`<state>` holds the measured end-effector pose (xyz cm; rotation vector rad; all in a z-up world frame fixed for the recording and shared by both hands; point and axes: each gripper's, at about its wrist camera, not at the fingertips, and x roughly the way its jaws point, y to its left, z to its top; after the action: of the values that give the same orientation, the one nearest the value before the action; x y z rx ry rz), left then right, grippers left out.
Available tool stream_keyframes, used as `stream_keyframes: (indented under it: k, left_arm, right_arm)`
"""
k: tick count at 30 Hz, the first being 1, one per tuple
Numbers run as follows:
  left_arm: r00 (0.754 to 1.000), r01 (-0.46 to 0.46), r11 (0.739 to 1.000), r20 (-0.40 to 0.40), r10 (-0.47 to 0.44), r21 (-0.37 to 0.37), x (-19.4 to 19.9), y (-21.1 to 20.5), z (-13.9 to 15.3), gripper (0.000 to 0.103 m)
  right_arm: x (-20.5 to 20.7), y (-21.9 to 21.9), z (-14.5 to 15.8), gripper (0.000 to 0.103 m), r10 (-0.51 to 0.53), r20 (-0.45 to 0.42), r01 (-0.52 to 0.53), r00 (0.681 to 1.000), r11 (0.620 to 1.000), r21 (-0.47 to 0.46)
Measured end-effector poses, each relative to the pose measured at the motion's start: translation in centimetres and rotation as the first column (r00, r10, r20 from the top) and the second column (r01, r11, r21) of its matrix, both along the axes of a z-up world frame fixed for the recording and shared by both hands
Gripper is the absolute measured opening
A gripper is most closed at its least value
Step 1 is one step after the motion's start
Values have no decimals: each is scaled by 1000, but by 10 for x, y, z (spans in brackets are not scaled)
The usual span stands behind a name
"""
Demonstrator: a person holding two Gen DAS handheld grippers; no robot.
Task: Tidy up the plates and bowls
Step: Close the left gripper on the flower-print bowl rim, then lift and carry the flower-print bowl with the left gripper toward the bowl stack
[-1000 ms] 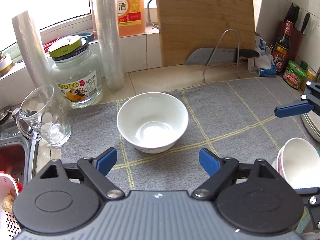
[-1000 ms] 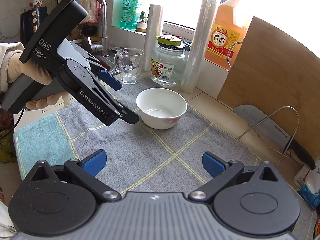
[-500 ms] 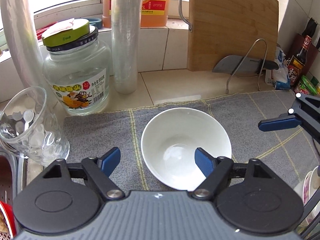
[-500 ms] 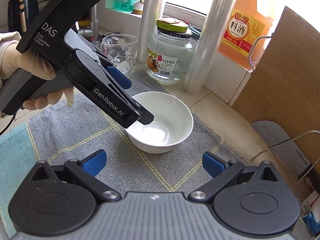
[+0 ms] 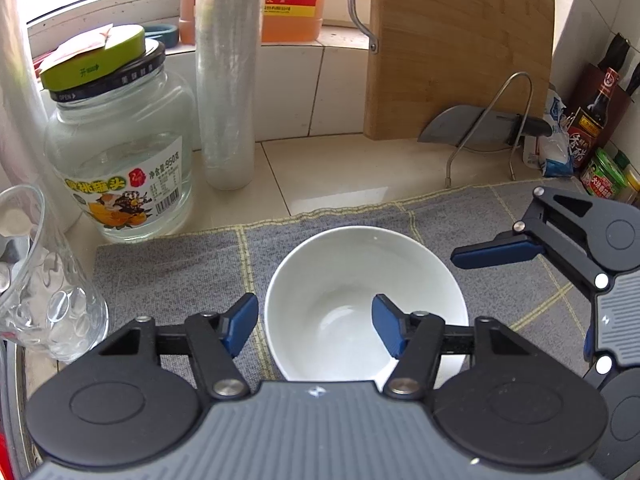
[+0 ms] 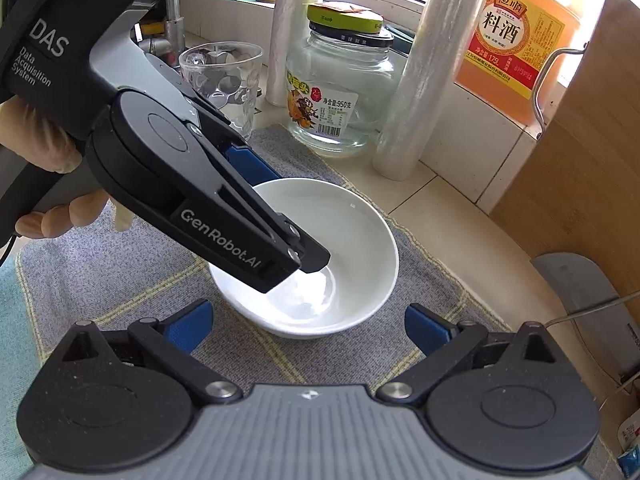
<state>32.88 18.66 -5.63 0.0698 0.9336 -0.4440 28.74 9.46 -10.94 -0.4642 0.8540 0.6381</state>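
A white bowl (image 5: 360, 280) stands upright and empty on a grey mat (image 5: 168, 264). My left gripper (image 5: 314, 322) is open and straddles the bowl's near-left rim: one blue finger is outside the wall, the other inside the bowl. In the right wrist view the bowl (image 6: 352, 236) shows with the left gripper's finger dipping into it. My right gripper (image 6: 308, 326) is open and empty, just in front of the bowl; it also shows in the left wrist view (image 5: 560, 248), right of the bowl.
A glass jar with a green lid (image 5: 116, 160), a roll of cling film (image 5: 228, 80) and a glass cup (image 5: 40, 280) stand left and behind. A wooden cutting board (image 5: 456, 48), a cleaver on a wire rack (image 5: 480, 128) and sauce bottles (image 5: 588, 120) are behind right.
My left gripper has moved forward and down onto the bowl, so its fingers now straddle the rim. My right gripper has moved closer to the bowl.
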Motion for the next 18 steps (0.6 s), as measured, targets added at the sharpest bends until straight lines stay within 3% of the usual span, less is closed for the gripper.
stream_keyframes:
  k: [18]
  left_arm:
    - [1000, 20, 999, -18, -20, -28, 6, 3, -3, 46]
  right_arm:
    - [10, 5, -6, 97, 4, 7, -4, 1000, 1000, 26]
